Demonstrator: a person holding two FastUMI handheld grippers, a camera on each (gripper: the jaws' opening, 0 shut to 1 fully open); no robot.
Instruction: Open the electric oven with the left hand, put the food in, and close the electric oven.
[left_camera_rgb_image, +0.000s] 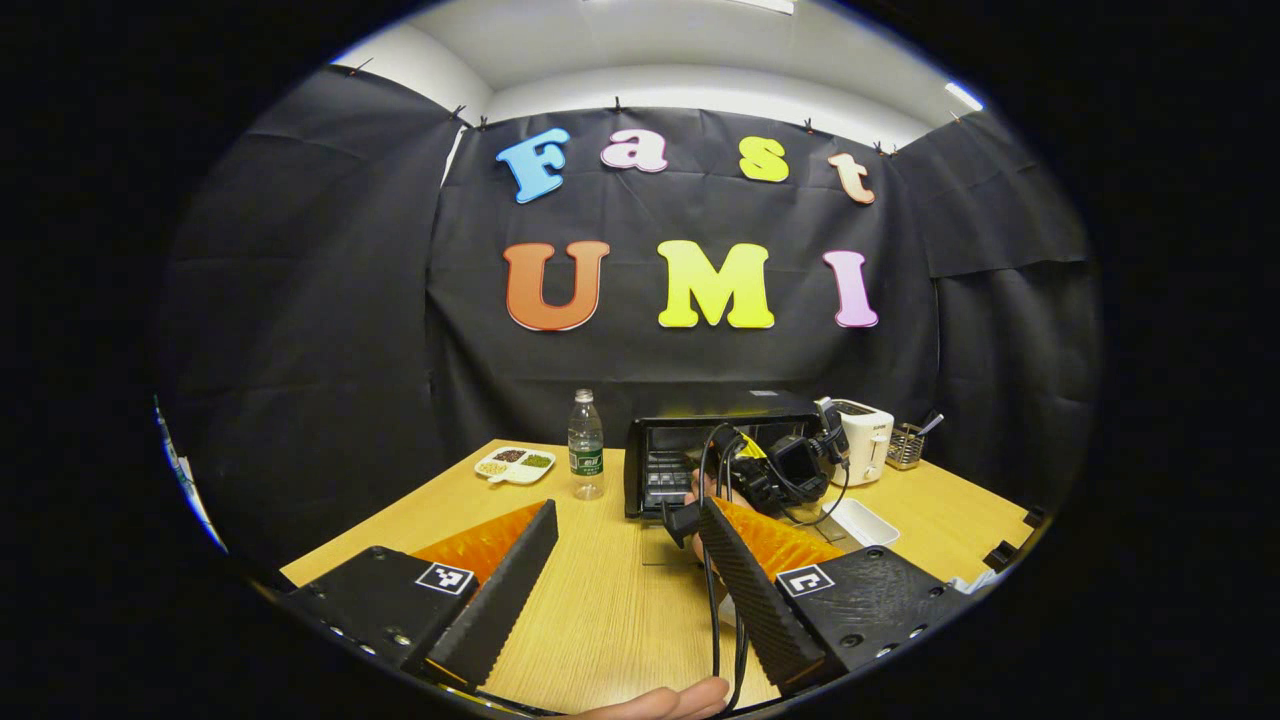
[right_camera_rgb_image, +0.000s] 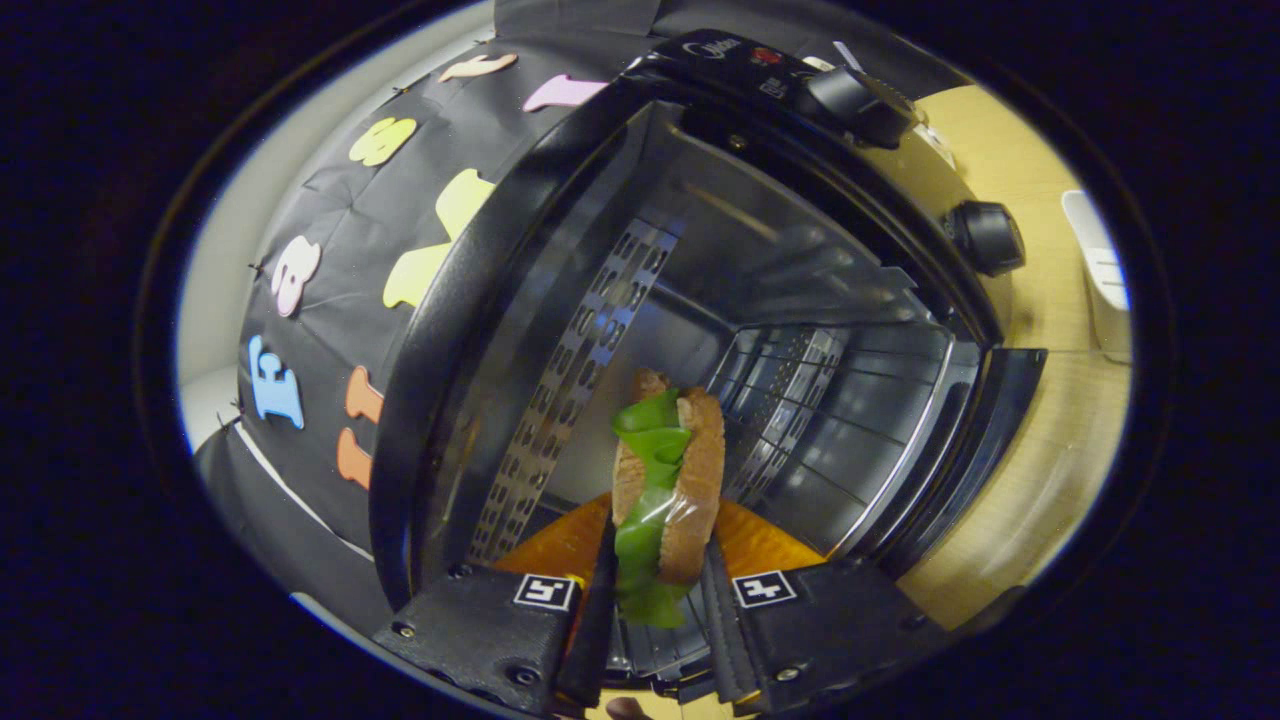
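The right gripper (right_camera_rgb_image: 655, 590) clamps a sandwich (right_camera_rgb_image: 665, 480) between both fingers, holding it just inside the open oven (right_camera_rgb_image: 800, 300), above the wire rack (right_camera_rgb_image: 850, 420). The left gripper (left_camera_rgb_image: 620, 570) hangs over the table (left_camera_rgb_image: 600, 600), fingers spread wide apart with nothing between them. A bottle (left_camera_rgb_image: 586, 445) stands beside the oven (left_camera_rgb_image: 700, 440).

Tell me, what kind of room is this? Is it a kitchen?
Probably a pretend kitchen set up in a booth, not a real one. A wooden table holds an electric oven, a white toaster and a water bottle, but black cloth hangs where walls would be.
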